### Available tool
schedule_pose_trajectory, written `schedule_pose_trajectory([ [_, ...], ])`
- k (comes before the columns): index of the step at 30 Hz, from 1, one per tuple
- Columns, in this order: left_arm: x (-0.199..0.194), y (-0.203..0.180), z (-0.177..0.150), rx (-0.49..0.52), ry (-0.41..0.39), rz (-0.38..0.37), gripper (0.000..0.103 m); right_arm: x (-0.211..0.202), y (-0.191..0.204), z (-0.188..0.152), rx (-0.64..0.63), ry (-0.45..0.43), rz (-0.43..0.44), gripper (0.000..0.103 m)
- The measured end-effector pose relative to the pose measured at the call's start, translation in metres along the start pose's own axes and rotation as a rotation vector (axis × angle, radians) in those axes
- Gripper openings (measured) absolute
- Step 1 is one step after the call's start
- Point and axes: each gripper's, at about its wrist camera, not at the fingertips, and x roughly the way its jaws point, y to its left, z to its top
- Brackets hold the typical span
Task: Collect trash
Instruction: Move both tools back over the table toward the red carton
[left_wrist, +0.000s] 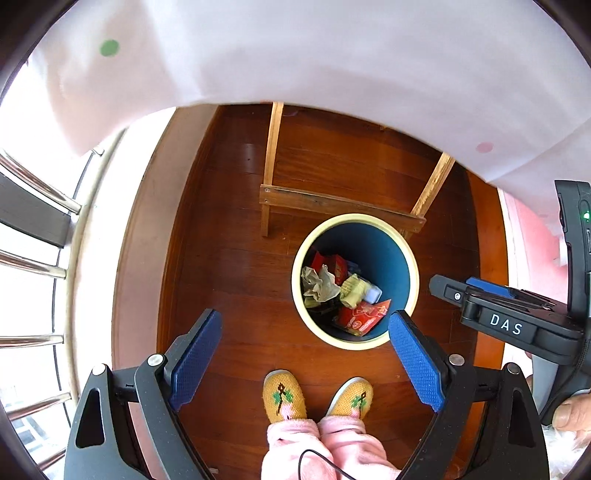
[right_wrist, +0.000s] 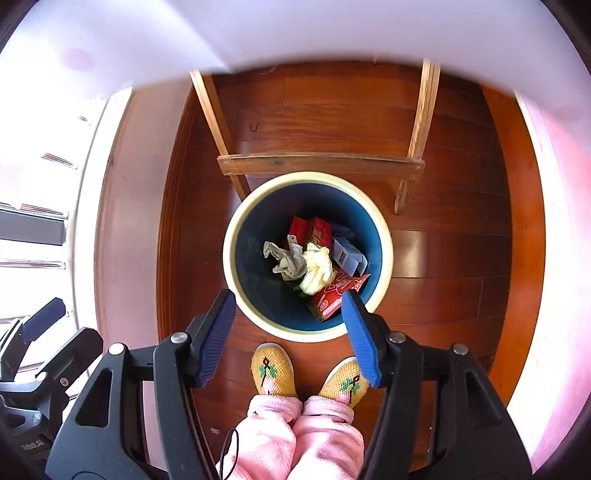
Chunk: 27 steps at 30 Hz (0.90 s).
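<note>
Hovering over the blue bin (right_wrist: 373, 236), the right gripper (right_wrist: 290, 301) and left gripper (left_wrist: 304, 321) gape empty. Trash (right_wrist: 314, 266) lies inside, at twelve o'clock from the slippers (right_wrist: 271, 369). Dropping later items from this height risks missing the rim.

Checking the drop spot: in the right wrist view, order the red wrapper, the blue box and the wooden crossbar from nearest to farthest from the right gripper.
1. Red wrapper, in the bin, by the right gripper.
2. Blue box, deeper, right side.
3. Wooden crossbar, beyond the bin.

"DAS" in white on the right gripper (left_wrist: 448, 291) body.
</note>
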Motion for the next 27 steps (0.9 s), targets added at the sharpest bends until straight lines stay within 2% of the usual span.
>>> schedule_pose_trajectory([
  [7,-0.080,-0.006,0.004,0.027,-0.043,-0.003,0.093,-0.080,0.017,-0.008,-0.018,-0.010,0.005,0.057],
  [15,-0.186,-0.020,0.016,0.112,-0.117,-0.016,0.093,-0.182,0.040,-0.038,-0.093,-0.017,0.017,0.057],
  [20,-0.238,-0.025,0.031,0.176,-0.166,-0.024,0.093,-0.245,0.053,-0.048,-0.118,-0.089,0.019,0.057],
  [27,-0.297,-0.037,0.071,0.253,-0.257,-0.037,0.093,-0.320,0.061,-0.027,-0.087,-0.232,0.010,0.057],
])
